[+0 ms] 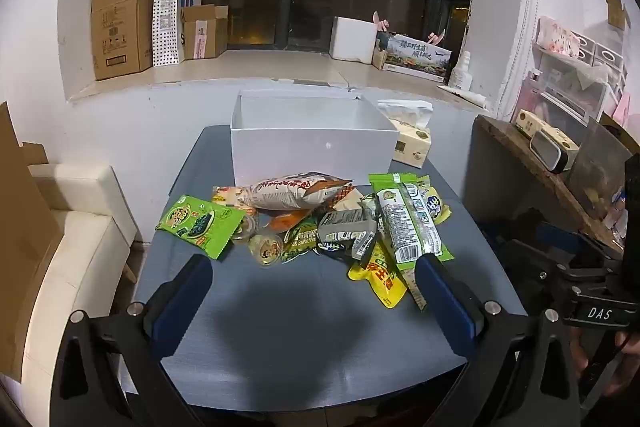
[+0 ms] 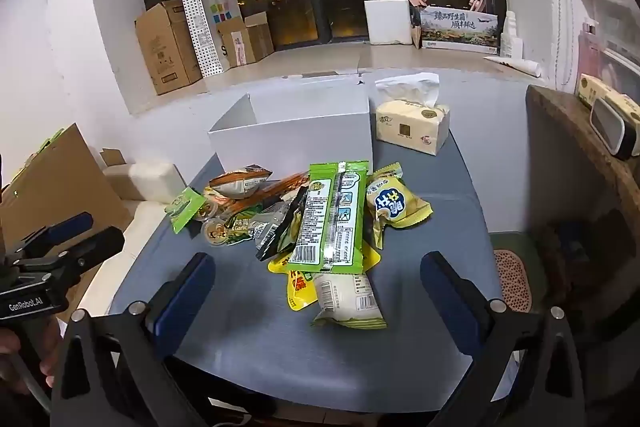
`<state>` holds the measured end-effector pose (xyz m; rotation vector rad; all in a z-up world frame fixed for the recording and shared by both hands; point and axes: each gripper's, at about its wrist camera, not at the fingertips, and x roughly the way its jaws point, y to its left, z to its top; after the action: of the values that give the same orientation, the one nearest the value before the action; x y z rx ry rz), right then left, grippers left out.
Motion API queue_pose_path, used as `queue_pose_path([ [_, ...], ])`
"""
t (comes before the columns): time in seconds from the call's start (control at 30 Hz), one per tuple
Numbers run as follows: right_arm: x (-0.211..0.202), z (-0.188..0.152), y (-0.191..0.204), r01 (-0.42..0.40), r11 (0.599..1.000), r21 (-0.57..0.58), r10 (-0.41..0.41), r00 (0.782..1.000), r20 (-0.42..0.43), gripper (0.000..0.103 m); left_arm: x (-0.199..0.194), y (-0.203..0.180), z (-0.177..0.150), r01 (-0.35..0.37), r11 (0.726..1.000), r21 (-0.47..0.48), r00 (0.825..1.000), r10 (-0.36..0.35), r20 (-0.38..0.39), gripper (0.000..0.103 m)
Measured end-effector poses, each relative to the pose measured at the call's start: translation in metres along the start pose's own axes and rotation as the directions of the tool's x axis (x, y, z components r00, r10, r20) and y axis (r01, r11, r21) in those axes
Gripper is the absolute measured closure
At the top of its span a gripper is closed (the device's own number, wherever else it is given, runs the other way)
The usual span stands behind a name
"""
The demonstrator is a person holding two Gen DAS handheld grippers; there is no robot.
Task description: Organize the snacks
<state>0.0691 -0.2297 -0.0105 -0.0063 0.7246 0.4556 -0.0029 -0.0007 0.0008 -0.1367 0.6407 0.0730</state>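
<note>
So the snack pile (image 1: 316, 223) sits mid-table on the blue-grey table (image 1: 304, 339), right in front of the open white box (image 1: 312, 151). The long green packet (image 2: 332, 219) lies on top, its long axis running from the box toward the cameras, barcode end nearest. In the left view it leans off to the right side of the heap.

Both tools hang over the near edge of the table with nothing in them. The left gripper (image 1: 316, 291) has its jaws spread as wide as they go, and so does the right gripper (image 2: 318, 291).

The right view shows a pale packet (image 2: 348, 301) poking out under the green one; the left gripper's finger mostly hides it in the left view. The left view shows the flat green pouch (image 1: 200, 225) fully, while the right view only catches a corner. The tissue pack (image 2: 412, 125) stands beside the box. The little round cups (image 1: 266, 249) are too blurry to read.
</note>
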Motion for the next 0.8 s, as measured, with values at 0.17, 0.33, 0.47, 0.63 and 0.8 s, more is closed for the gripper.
queue_pose_path([
  [0.17, -0.001, 0.001, 0.003, 0.004, 1.000, -0.004, -0.004, 1.000, 0.006, 0.000, 0.003, 0.002, 0.001, 0.037, 0.999, -0.013, 0.999, -0.037, -0.023, 0.000],
  [0.33, -0.003, 0.001, 0.001, -0.004, 1.000, 0.000, 0.004, 1.000, 0.011, 0.000, 0.000, 0.001, 0.004, 0.036, 0.999, -0.010, 0.999, -0.036, -0.020, 0.000],
  [0.47, -0.005, 0.001, 0.001, -0.005, 1.000, -0.003, 0.005, 1.000, 0.014, 0.000, 0.000, -0.001, 0.003, 0.030, 1.000, -0.005, 0.999, -0.030, -0.022, 0.000],
  [0.63, -0.005, 0.002, 0.003, -0.001, 1.000, -0.011, 0.001, 1.000, 0.004, 0.000, -0.001, 0.000, 0.003, 0.026, 1.000, -0.006, 0.999, -0.026, -0.024, 0.000],
  [0.8, -0.006, 0.002, 0.004, 0.004, 1.000, -0.015, -0.004, 1.000, 0.008, 0.000, -0.002, 0.000, 0.003, 0.030, 1.000, -0.007, 0.999, -0.030, -0.021, 0.000],
])
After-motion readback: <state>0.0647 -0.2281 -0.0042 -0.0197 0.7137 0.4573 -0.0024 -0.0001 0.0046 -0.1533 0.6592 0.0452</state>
